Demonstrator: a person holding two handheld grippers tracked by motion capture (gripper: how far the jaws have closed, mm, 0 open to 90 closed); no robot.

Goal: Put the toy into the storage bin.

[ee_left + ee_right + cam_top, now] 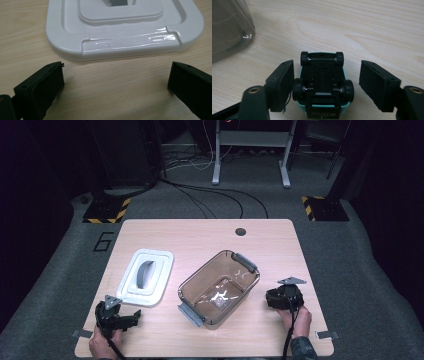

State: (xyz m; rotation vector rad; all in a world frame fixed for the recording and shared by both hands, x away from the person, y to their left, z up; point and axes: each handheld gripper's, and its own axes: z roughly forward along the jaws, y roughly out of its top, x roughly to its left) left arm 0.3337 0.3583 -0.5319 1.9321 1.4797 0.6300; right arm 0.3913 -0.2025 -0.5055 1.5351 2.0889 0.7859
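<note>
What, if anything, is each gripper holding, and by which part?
Nothing yet. The right gripper straddles an upturned toy car at its wheels, a gap at one pad. The left gripper stands open before the white lid.

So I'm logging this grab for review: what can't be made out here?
- Toy car: lies wheels up, so its top is hidden; right gripper view.
- Right gripper: its body hides the jaws; high view.
- Lid: far end cut off by the top edge; left gripper view.

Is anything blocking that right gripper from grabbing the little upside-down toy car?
Nothing visible: the turquoise toy car lies wheels-up on the bare wooden table, already between the right gripper jaws, left one at its wheel, right one apart.
</note>
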